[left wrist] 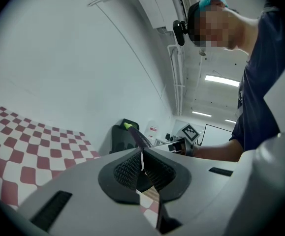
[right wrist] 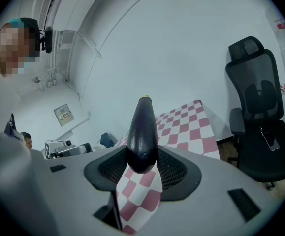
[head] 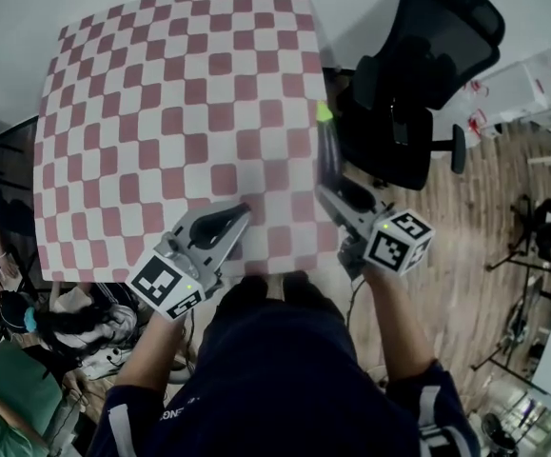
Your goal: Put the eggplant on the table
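Nearest the person, the left gripper (head: 226, 225) hovers over the counter's (head: 161, 93) near edge, its jaws pressed together with nothing between them. Beside it, the right gripper (head: 337, 196) has its jaws clamped on the blunt end of the eggplant (head: 328, 146). The eggplant's long axis runs straight out from the jaws, green stem tip farthest, along the checkered counter's right edge. An office chair (head: 427, 65) stands beyond.
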{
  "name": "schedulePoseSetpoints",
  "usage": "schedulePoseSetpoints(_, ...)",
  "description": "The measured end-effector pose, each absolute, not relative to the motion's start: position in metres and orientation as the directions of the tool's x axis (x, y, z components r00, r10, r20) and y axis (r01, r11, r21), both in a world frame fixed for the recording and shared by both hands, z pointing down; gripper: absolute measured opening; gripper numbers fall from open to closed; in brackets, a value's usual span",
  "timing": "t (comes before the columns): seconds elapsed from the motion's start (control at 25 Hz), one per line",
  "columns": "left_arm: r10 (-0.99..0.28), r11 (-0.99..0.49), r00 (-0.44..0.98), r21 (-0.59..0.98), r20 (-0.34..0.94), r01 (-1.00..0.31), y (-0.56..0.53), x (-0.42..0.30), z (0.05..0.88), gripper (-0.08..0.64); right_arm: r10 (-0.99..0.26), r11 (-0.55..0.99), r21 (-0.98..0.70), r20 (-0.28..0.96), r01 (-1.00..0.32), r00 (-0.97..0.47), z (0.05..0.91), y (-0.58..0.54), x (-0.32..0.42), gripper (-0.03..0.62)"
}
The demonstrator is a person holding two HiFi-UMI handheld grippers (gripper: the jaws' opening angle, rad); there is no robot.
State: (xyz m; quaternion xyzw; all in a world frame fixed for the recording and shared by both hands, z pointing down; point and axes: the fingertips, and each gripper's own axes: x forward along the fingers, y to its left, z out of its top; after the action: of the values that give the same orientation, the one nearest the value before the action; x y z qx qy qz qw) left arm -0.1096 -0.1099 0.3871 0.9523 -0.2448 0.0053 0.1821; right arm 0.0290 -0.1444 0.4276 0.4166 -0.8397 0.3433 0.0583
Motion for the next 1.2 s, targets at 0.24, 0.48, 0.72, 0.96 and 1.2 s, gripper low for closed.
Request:
schedulePoseSetpoints(0.24, -0.505, -0.771, 0.848, 0.358, 0.162, -0.527, -0.13, -0.099, 0.411, 0.035, -0.626, 0.392, -0.542, 0.435, -0.743, -0.647, 0.475, -0.191, 0.047, 0.199)
schedulePoseSetpoints(0.48, -0.559, -0.707, 0.8, 0.377, 0.22, -0.598, -0.149, -0.088, 0.428, 0.035, -0.571, 0.385, -0.555, 0.485, -0.738, -0.662, 0.532, -0.244, 0.063, 0.199)
schedulePoseSetpoints(0.72, -0.593, -0.651, 0.757, 0.392, 0.273, -0.651, -0.156, -0.076, 0.444, 0.035, -0.524, 0.362, -0.529, 0.565, -0.768, -0.637, 0.584, -0.29, 0.073, 0.201)
schedulePoseSetpoints(0.96, -0.61, -0.602, 0.725, 0.408, 0.319, -0.686, -0.159, -0.07, 0.462, 0.035, -0.458, 0.339, -0.496, 0.655, -0.799, -0.601, 0.64, -0.317, 0.073, 0.201)
schedulePoseSetpoints(1.2, -0.613, -0.59, 0.718, 0.414, 0.329, -0.693, -0.166, -0.068, 0.468, 0.035, -0.413, 0.279, -0.456, 0.737, -0.845, -0.535, 0.673, -0.325, 0.077, 0.202)
